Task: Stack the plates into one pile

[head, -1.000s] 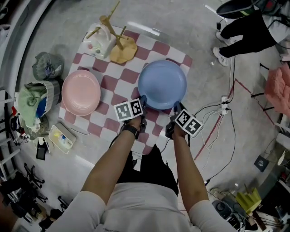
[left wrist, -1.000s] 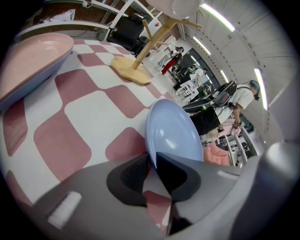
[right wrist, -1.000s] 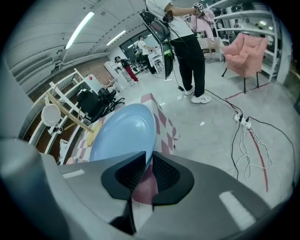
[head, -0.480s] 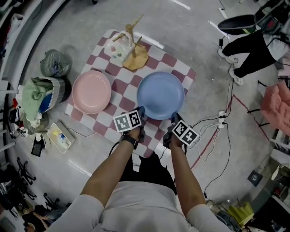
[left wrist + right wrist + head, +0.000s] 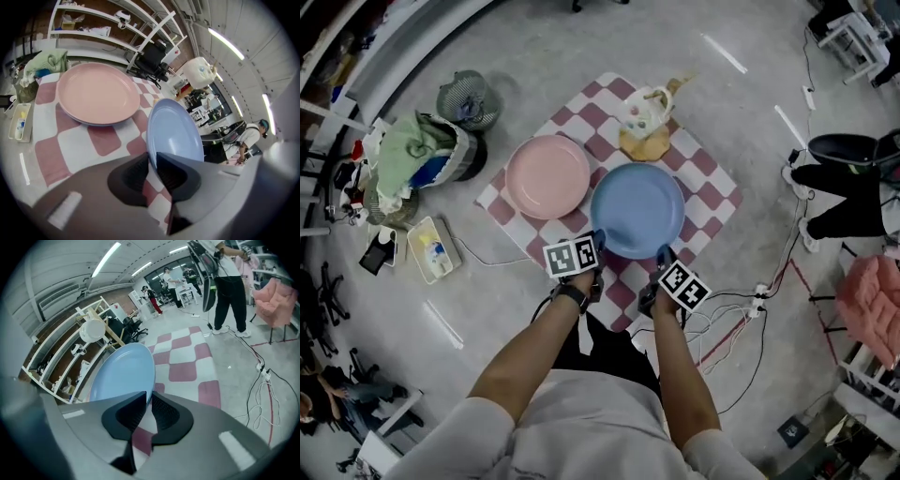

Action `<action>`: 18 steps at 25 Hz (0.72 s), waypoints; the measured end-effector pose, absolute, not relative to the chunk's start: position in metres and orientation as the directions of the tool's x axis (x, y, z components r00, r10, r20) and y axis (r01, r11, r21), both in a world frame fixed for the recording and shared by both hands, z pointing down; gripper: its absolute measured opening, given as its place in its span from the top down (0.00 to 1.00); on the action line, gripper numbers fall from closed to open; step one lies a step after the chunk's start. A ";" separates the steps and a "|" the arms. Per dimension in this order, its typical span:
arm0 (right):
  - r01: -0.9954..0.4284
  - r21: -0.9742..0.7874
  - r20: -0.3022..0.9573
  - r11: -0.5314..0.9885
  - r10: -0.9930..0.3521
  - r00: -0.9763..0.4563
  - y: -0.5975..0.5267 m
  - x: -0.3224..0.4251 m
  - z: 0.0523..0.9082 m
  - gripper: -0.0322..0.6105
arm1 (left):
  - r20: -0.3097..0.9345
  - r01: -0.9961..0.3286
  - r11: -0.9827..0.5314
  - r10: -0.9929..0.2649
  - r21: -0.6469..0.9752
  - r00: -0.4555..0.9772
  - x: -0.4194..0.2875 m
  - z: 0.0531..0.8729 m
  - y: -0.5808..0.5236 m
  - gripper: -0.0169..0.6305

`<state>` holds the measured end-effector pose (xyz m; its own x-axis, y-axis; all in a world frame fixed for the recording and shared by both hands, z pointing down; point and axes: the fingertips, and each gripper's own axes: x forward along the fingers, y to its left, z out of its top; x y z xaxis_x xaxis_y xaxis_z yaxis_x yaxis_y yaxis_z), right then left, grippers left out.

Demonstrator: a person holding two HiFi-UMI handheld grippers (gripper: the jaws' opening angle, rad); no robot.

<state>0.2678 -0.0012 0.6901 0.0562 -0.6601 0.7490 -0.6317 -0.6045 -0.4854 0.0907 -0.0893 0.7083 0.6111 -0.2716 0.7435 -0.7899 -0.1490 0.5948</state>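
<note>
A blue plate (image 5: 637,210) is held above the red-and-white checked cloth (image 5: 712,202), pinched at its near rim from both sides. My left gripper (image 5: 597,241) is shut on the rim's left part, my right gripper (image 5: 662,253) on its right part. In the left gripper view the blue plate (image 5: 173,136) stands edge-on between the jaws; in the right gripper view the blue plate (image 5: 124,373) tilts up the same way. A pink plate (image 5: 547,176) lies flat on the cloth to the left, and the pink plate (image 5: 97,93) fills the left gripper view.
A white jug on a wooden stand (image 5: 645,120) sits at the cloth's far edge. Bags (image 5: 420,155) and a small tray (image 5: 432,251) lie on the floor at left. Cables (image 5: 741,309) run at right, where a person (image 5: 853,187) stands.
The head view has shifted, so the cloth now sits higher and further right. The blue plate stays gripped by both grippers and appears lifted closer to the pink plate.
</note>
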 end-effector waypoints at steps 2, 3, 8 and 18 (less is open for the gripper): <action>-0.654 -0.488 0.745 -0.578 -0.666 0.033 -0.013 0.252 0.687 0.88 | 0.740 -0.793 -0.120 -0.299 0.597 0.603 0.073 0.706 -0.096 0.90; -0.665 -0.490 0.743 -0.564 -0.669 0.020 -0.020 0.244 0.686 0.87 | 0.738 -0.794 -0.107 -0.313 0.598 0.598 0.064 0.704 -0.099 0.90; -0.717 -0.494 0.731 -0.492 -0.681 -0.037 -0.054 0.207 0.677 0.87 | 0.732 -0.799 -0.048 -0.373 0.599 0.571 0.020 0.696 -0.117 0.90; -0.777 -0.486 0.742 -0.399 -0.658 -0.127 -0.110 0.132 0.684 0.87 | 0.738 -0.803 0.045 -0.430 0.594 0.521 -0.060 0.700 -0.155 0.90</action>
<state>0.1322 -0.1098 0.6845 -0.1266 -0.6584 0.7419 -0.7774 -0.3987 -0.4865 -0.0595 -0.1553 0.7001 0.5207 -0.4297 0.7377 -0.8034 0.0455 0.5937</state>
